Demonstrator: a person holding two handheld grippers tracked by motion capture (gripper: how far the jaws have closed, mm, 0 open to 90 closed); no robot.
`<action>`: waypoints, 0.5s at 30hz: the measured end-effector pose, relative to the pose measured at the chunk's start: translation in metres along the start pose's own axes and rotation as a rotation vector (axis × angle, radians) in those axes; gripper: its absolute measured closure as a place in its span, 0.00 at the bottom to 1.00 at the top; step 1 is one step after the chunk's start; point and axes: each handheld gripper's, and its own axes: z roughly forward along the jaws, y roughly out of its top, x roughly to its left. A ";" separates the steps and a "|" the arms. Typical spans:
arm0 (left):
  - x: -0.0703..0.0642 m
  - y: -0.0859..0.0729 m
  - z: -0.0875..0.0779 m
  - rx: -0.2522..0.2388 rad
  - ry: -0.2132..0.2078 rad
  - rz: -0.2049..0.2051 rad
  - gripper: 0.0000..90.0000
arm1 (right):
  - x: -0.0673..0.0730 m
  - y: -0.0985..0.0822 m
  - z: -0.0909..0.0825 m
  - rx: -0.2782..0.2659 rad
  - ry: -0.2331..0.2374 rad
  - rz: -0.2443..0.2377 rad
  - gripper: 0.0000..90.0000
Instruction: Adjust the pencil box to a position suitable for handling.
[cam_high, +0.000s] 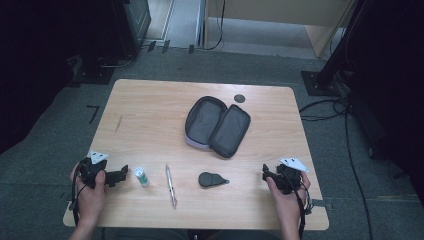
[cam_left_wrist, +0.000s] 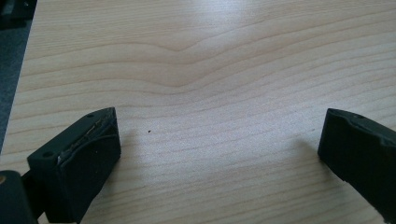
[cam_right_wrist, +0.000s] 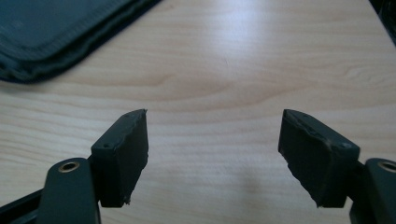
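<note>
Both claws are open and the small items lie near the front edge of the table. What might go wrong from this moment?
1. The small bottle lies right beside the left claw; a careless move may roll it off the table.
2. The pen is thin and flat, so a claw may slip on it.
3. The open pouch looks soft; it may shift when items are pushed in.

Cut off at eleven o'clock in the right gripper view: open dark grey fabric zip case (cam_right_wrist: 56, 32). Too small to identify: small dark round disc (cam_high: 239, 98).
</note>
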 end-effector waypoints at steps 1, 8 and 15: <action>0.000 0.000 0.000 0.000 0.000 0.000 0.00 | 0.003 0.003 -0.001 -0.008 -0.001 -0.001 0.28; 0.000 0.000 0.000 0.000 0.000 0.000 0.00 | 0.024 0.022 -0.006 -0.060 0.050 -0.022 0.38; 0.000 0.000 0.000 0.000 0.000 0.000 0.00 | 0.044 0.035 -0.003 -0.060 0.076 -0.041 0.40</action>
